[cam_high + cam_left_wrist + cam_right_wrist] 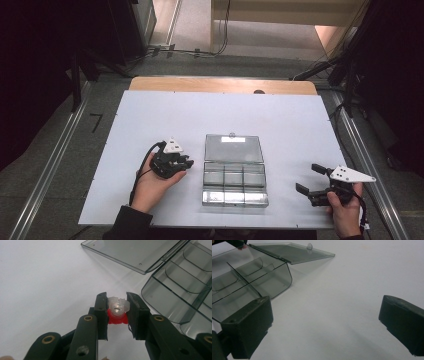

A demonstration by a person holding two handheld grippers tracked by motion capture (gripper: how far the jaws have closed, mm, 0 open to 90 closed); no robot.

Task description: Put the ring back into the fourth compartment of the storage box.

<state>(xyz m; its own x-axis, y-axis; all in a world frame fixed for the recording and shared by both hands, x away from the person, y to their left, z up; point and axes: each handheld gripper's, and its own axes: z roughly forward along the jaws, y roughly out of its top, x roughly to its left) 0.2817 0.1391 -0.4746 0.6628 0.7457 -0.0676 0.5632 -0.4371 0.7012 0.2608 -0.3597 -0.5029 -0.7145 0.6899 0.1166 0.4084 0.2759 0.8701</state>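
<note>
I see the white counter (150, 120), then the open clear compartment box (233, 175) between my tools. My left hand-held gripper (117, 312) is clamped on a small red-and-clear plastic piece (117, 311); my right hand-held gripper (324, 325) gapes, nothing between.

Black hand-held gripper (186, 163), brass screws, grey three-cornered plates, dark sleeves

A clear compartment box (234, 177) sits open at the middle of the white table (150, 115), its lid (233, 148) laid flat at twelve o'clock. The left gripper (184, 163) lies at nine o'clock just beside the box; the right gripper (311, 179), jaws spread, lies at three o'clock, well apart.
</note>
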